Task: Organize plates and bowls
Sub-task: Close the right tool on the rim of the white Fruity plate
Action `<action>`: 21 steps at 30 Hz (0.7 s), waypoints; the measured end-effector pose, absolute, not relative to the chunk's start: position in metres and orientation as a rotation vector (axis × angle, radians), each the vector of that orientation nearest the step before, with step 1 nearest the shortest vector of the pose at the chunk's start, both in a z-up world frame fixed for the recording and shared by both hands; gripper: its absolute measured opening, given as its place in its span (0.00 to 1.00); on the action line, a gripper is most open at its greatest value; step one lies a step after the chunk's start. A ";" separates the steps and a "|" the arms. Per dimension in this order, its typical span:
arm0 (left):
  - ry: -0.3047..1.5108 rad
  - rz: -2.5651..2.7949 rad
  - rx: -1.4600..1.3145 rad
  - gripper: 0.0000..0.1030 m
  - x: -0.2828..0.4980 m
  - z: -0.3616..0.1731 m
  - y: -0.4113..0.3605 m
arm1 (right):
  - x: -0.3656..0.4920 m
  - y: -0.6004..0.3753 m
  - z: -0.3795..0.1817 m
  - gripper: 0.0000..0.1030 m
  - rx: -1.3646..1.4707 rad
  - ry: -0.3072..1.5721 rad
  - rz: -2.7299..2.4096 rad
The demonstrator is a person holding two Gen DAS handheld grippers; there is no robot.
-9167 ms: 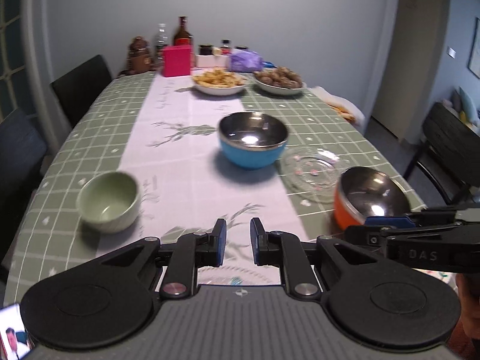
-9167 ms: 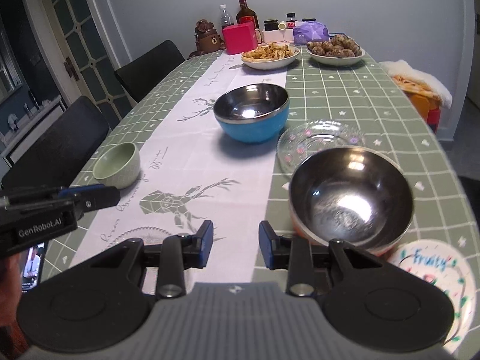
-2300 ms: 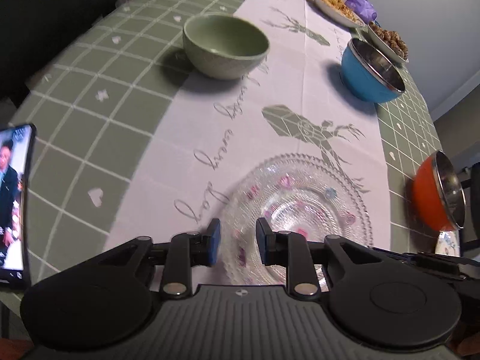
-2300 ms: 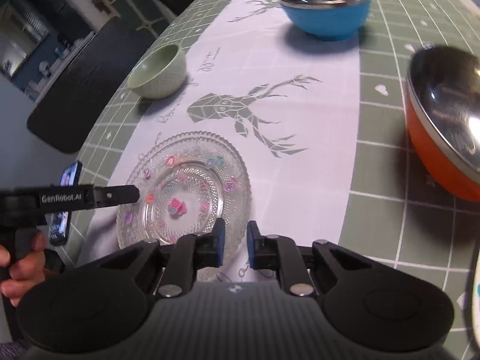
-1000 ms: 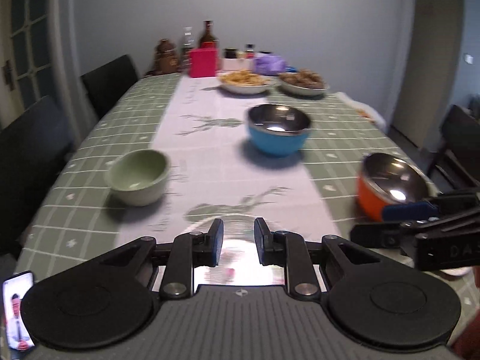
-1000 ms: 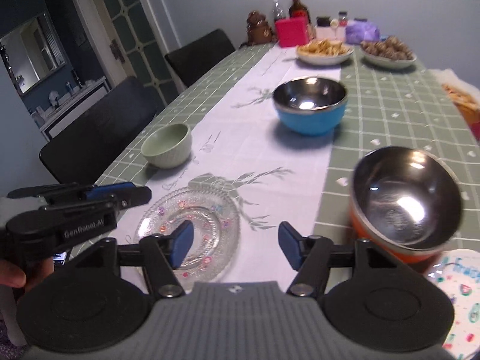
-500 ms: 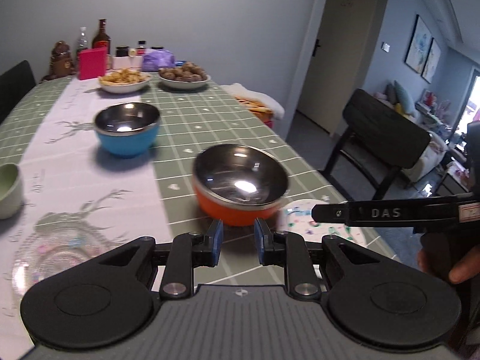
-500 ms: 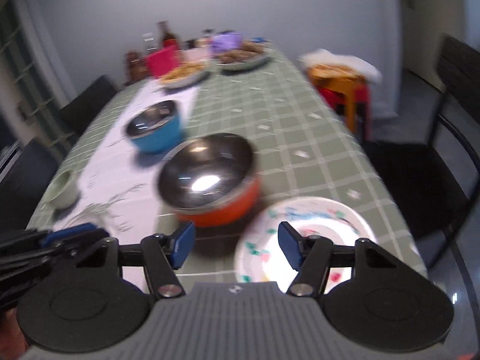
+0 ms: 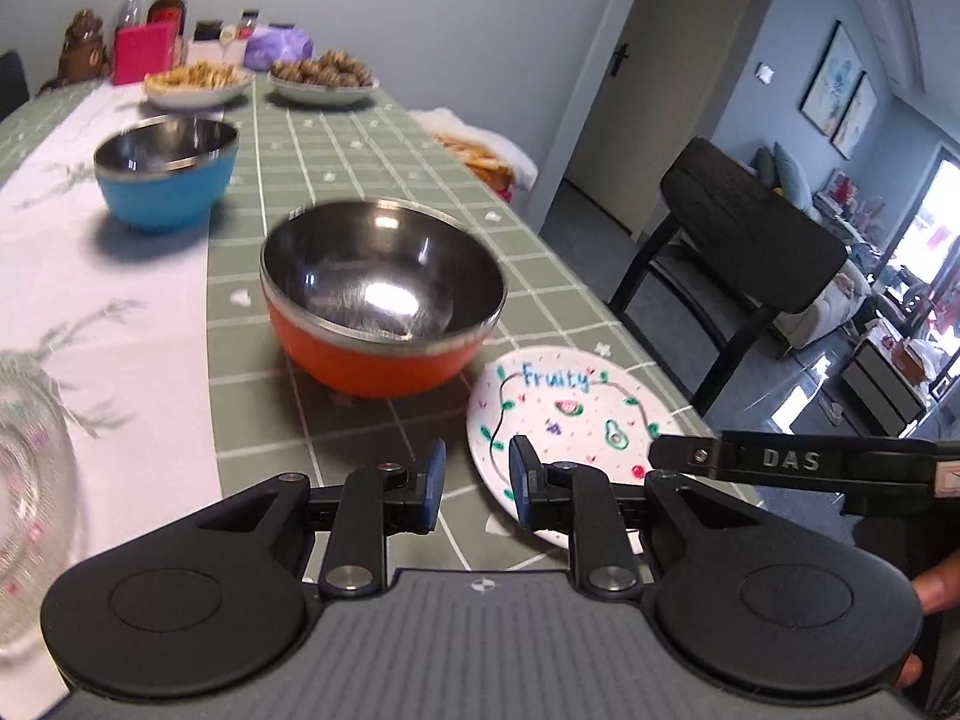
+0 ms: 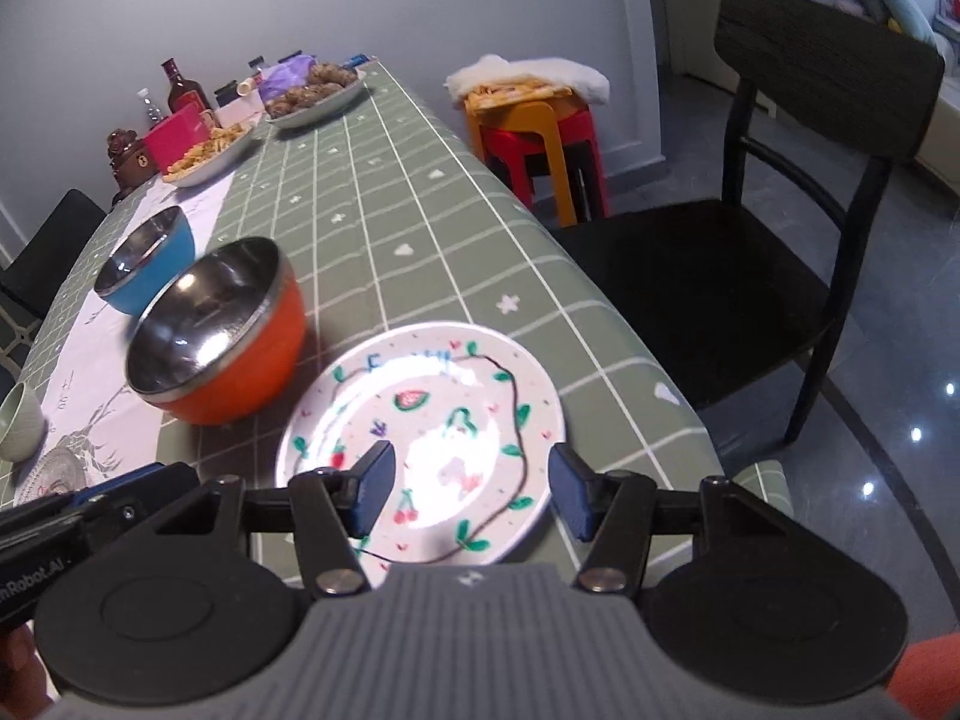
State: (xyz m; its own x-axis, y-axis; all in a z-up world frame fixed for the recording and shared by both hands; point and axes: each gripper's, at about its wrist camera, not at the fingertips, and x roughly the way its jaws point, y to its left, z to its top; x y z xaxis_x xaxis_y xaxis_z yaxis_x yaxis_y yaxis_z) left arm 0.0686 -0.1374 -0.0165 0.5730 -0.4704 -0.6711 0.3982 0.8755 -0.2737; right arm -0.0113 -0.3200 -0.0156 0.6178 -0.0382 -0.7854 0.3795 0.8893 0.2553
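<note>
A white plate (image 10: 420,420) painted with fruit lies near the table's right edge. My right gripper (image 10: 471,492) hovers over its near half, open wide, with no pad touching it. My left gripper (image 9: 474,483) stands open by a narrow gap at the plate's (image 9: 570,414) left rim, with nothing between its fingers. Just beyond the plate sits an orange steel-lined bowl (image 9: 384,312) (image 10: 216,336), and farther back a blue bowl (image 9: 168,174) (image 10: 147,261). A clear glass plate (image 9: 30,480) lies at the left, next to a green bowl (image 10: 18,420).
A black chair (image 10: 780,240) stands close to the table's right edge, with stacked red and yellow stools (image 10: 534,138) behind it. Two food plates (image 9: 198,84), bottles and a pink box crowd the far end. The green checked tablecloth (image 10: 420,210) is bare right of the bowls.
Both views have swung right, away from the glass plate and green bowl, and dropped toward the orange bowl and the white fruit plate. The right gripper now sits over that plate.
</note>
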 end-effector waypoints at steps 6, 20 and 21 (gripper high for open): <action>0.805 -0.514 -0.076 0.34 0.064 -0.026 -0.141 | -0.019 -0.330 -0.027 0.55 0.456 0.908 -0.262; 0.817 -0.502 -0.145 0.39 0.076 -0.039 -0.143 | -0.015 -0.338 -0.033 0.57 0.523 0.888 -0.239; 0.811 -0.505 -0.153 0.39 0.078 -0.040 -0.144 | -0.014 -0.341 -0.034 0.57 0.544 0.882 -0.239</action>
